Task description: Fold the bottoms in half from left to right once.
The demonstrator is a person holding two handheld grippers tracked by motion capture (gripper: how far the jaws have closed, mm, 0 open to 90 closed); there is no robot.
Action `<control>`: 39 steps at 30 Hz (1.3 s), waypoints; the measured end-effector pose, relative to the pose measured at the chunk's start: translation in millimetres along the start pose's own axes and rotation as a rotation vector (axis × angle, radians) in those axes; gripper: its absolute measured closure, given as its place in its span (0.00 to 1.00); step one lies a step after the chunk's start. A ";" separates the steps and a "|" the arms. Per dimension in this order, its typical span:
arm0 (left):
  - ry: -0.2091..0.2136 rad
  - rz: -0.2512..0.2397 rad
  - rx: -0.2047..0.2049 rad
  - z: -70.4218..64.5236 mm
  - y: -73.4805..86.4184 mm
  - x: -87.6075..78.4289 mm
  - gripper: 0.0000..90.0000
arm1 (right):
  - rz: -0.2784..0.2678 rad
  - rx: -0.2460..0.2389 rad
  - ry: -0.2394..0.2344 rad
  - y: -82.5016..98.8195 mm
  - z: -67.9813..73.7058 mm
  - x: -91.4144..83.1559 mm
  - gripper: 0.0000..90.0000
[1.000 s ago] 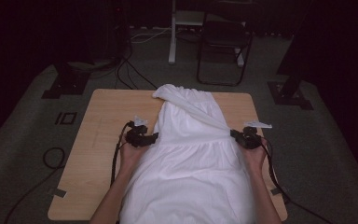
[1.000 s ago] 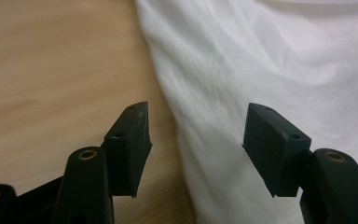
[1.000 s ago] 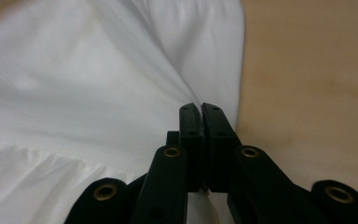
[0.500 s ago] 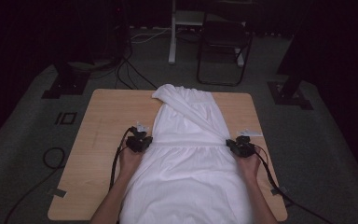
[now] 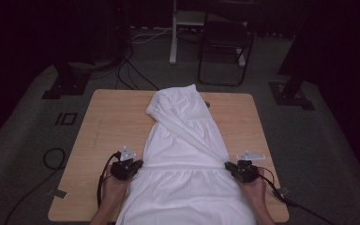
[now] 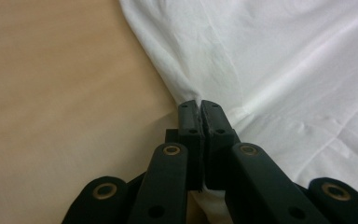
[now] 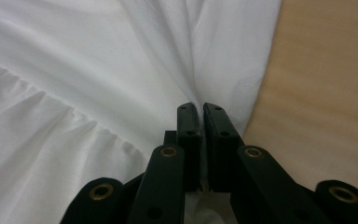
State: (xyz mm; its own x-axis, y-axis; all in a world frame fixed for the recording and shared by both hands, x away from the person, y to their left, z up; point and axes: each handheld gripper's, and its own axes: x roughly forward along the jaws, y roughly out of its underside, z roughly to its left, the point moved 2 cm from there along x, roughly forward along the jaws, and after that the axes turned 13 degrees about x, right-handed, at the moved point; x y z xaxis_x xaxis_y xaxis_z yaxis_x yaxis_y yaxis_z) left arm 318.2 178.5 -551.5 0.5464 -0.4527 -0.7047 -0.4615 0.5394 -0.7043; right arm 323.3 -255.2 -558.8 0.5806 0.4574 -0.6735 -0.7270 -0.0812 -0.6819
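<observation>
in the left gripper view the jaws of the left gripper [image 6: 200,105] are seen pressed together on a pinch of the white garment [image 6: 279,70], taken at its edge where the cloth meets the bare wooden table [image 6: 65,93]; they have just been closing, with the fabric caught between them. in the right gripper view the right gripper [image 7: 200,107] is likewise clamped on a fold at the garment's opposite edge, beside a gathered seam at the left of the frame. in the high view the two grippers sit low in the frame, at lower left [image 5: 130,168] and lower right [image 5: 236,169], with the garment [image 5: 183,140] spread between them, running from the upper centre of the table [image 5: 108,122] down past the bottom edge. the cloth is judged to be light, soft and limp, not fragile, and likely to sag and bunch wherever it is unsupported; thin fabric may slip from a shallow pinch. hold is best taken at the side edges near the gathered seam, as is done here, so that the width can be kept taut
</observation>
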 end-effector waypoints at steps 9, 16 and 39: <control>-0.045 -0.087 -0.018 1.3 -14.2 -15.3 0.70 | 0.015 -0.025 -0.023 -5.5 11.5 -14.1 0.57; -0.082 -0.125 -0.012 17.5 -47.2 -6.9 0.60 | -0.036 -0.095 -0.097 -60.9 40.3 18.8 0.44; -0.048 0.006 0.001 16.5 -58.2 53.9 0.57 | -0.170 -0.030 0.126 -134.3 23.9 63.4 0.98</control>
State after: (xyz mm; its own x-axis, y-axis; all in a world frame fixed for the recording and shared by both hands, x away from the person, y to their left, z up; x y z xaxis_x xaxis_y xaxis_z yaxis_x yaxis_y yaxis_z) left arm 386.1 134.4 -547.1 0.5764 -0.4152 -0.7038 -0.4643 0.5423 -0.7002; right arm 448.9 -194.1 -503.1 0.7363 0.3527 -0.5775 -0.6049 -0.0395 -0.7953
